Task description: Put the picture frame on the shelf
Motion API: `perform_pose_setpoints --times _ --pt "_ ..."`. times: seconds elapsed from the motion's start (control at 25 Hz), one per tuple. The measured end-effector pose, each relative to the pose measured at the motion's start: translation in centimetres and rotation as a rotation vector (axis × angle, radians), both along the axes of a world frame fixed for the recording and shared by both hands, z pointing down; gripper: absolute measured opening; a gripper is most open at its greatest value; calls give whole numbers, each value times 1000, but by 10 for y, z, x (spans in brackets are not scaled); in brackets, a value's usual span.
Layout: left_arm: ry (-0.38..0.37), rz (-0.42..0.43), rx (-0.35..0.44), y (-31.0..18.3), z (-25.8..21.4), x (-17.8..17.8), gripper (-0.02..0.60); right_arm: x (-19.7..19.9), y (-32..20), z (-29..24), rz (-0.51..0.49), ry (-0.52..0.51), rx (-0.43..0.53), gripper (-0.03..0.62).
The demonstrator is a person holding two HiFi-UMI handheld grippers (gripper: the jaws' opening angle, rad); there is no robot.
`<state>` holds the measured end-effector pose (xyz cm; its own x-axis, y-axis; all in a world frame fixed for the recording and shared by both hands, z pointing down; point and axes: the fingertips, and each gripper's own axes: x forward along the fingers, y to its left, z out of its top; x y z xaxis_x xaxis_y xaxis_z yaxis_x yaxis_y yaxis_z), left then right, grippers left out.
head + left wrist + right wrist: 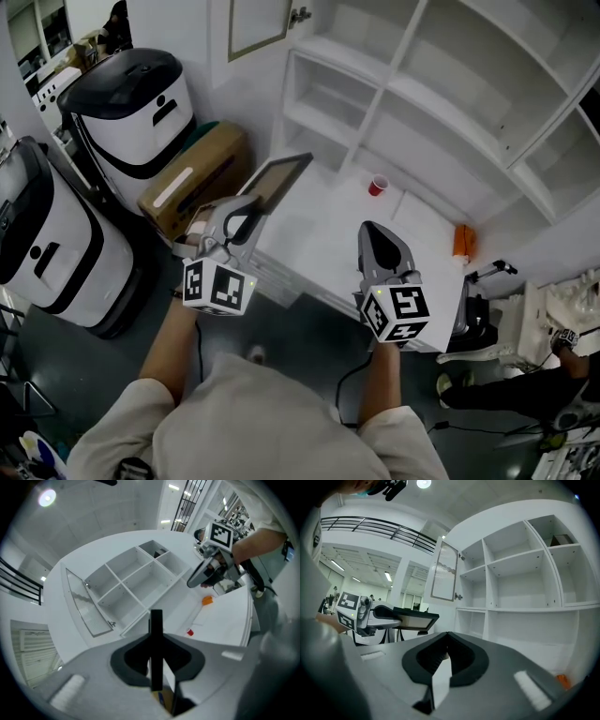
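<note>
Two grippers face the white shelf unit in the head view; the left gripper holds the picture frame in the air, left of the shelf unit. Left gripper view: its jaws clench the frame's dark edge; a red cup stands below the shelf unit. Right gripper view: the right gripper is closed tight on nothing.

The left hand-held gripper clamps one end of the picture frame, which juts out tilted over the left end of the white counter. The right hand-held gripper hovers above the counter, jaws together. Farther back stands a red cup and, at the right edge, an orange object lies on the counter — the white shelf rises behind.
</note>
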<state>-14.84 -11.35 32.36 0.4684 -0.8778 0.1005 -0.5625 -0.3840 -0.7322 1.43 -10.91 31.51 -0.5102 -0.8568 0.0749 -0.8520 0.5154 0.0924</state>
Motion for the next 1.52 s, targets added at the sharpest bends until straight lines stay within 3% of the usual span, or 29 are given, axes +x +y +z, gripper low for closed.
perform_pose_setpoints --times 0.84,1.52 --pt "-27 39 -25 -69 17 -21 61 -18 -63 18 63 -16 -11 6" --pt "-73 42 -49 -174 27 20 61 21 -169 32 72 -23 -39 6"
